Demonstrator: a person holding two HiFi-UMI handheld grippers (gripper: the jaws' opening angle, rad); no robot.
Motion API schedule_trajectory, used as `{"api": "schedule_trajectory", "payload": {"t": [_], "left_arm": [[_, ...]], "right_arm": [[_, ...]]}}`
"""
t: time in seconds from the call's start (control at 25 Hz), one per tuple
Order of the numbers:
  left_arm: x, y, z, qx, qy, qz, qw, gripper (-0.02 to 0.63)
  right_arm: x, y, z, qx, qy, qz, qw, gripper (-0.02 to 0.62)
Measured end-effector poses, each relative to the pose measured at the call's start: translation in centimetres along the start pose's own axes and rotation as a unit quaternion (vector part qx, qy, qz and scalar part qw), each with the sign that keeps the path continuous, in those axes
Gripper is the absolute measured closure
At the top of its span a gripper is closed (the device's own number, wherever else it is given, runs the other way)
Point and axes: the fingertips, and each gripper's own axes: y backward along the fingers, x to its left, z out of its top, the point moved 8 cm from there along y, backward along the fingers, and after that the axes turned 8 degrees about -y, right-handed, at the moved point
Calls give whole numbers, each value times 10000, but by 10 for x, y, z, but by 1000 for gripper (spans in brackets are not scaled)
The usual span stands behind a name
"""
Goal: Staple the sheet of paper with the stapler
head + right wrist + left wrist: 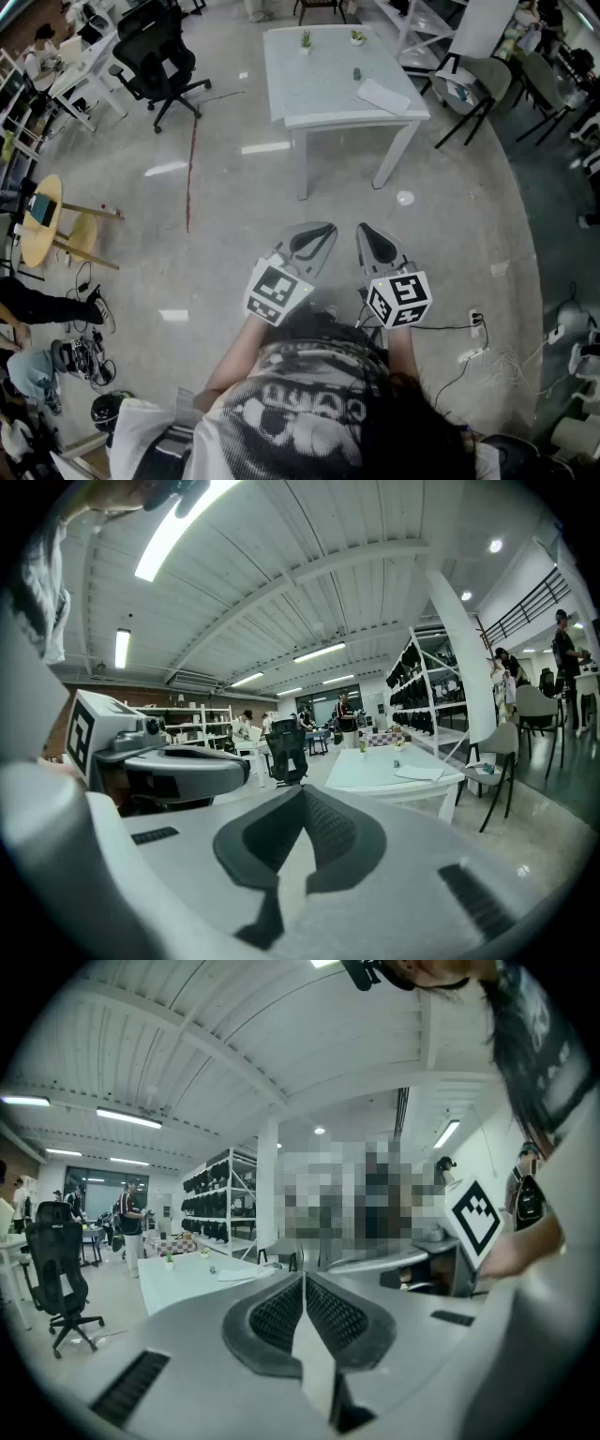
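Observation:
A white table (328,103) stands on the floor well ahead of me. On it lie a sheet of paper (382,96) and a small dark object (356,73) that may be the stapler; it is too small to tell. Both grippers are held close to my chest, side by side and far short of the table. My left gripper (323,232) is shut with nothing in it, its pads meeting in the left gripper view (303,1279). My right gripper (366,234) is likewise shut and empty (302,791). The table (375,772) and the paper (419,772) show beyond the right jaws.
A black office chair (159,56) stands at the far left of the table, and grey chairs (487,89) at its right. A round wooden stool (42,220) is at my left. Cables (473,352) lie on the floor at my right. Two small potted plants (306,39) sit on the table's far edge.

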Motion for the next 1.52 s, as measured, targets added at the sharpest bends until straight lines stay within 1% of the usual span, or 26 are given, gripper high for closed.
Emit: {"api": "schedule_trajectory", "payload": {"t": [0.28, 0.48, 0.64, 1.0, 1.16, 1.28, 1.4, 1.52], "left_arm": [[-9, -7, 3, 36, -4, 23, 10000, 597], [-15, -6, -3, 200, -24, 22, 9998, 597], [-13, -10, -4, 329, -78, 27, 9994, 597], [4, -33, -2, 419, -118, -53, 9990, 597], [25, -57, -9, 419, -81, -160, 9990, 597], [49, -81, -14, 418, -11, -256, 9988, 597], [81, -110, -20, 425, 12, -345, 9985, 597], [123, -141, -25, 430, -22, -455, 9980, 597]], "right_arm": [[-11, 10, -2, 12, 23, 0, 10000, 600], [-10, 9, -11, 82, -19, 156, 9998, 598], [-12, 4, -14, 128, 5, 210, 9997, 598], [-39, -14, -6, 55, -266, 104, 9996, 598], [-57, -37, -4, 86, -345, 16, 9994, 598], [-73, -63, 4, 156, -360, -69, 9992, 598], [-92, -98, 15, 185, -371, -148, 9990, 598], [-113, -140, 27, 210, -383, -248, 9987, 598]]}}
